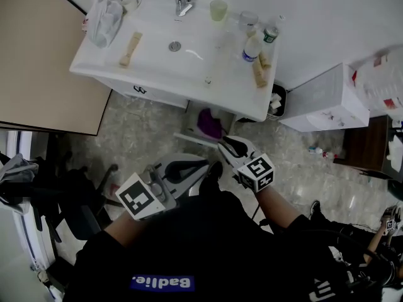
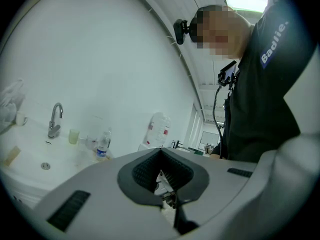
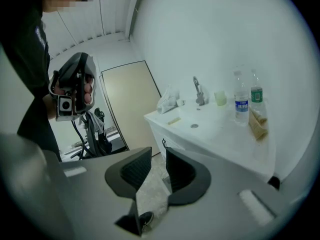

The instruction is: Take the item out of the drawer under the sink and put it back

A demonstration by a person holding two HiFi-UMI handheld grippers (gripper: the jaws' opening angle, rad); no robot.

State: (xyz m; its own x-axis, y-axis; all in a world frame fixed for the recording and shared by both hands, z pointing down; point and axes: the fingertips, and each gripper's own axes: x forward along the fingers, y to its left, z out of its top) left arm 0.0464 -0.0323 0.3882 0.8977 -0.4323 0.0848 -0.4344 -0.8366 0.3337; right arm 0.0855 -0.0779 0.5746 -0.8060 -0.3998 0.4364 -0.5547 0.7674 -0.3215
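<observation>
Below the sink (image 1: 189,55), the drawer (image 1: 196,138) stands pulled out, and a purple item (image 1: 211,123) lies inside it. Only the head view shows this; neither gripper view shows what is in the drawer.

The head view also places both grippers over the speckled floor (image 1: 145,137), just in front of the drawer and clear of the purple item. The left gripper (image 1: 203,163) is to the left and the right gripper (image 1: 225,145) is nearer the drawer.

The left gripper view shows its jaws closed tip to tip with nothing caught between them. It looks up past the faucet (image 2: 55,118), a pale cup (image 2: 74,136) and a water bottle (image 2: 103,148) on the sink top. It alone takes in the ceiling light (image 2: 246,3).

The right gripper view shows its jaws a little apart and empty, with floor visible through the gap. It alone shows the beige door (image 3: 131,100) upright beside the cabinet, and a hand (image 3: 88,88) wrapped round the other gripper. A white bag (image 1: 104,17) at the far left of the sink top appears in the head and right gripper views.
</observation>
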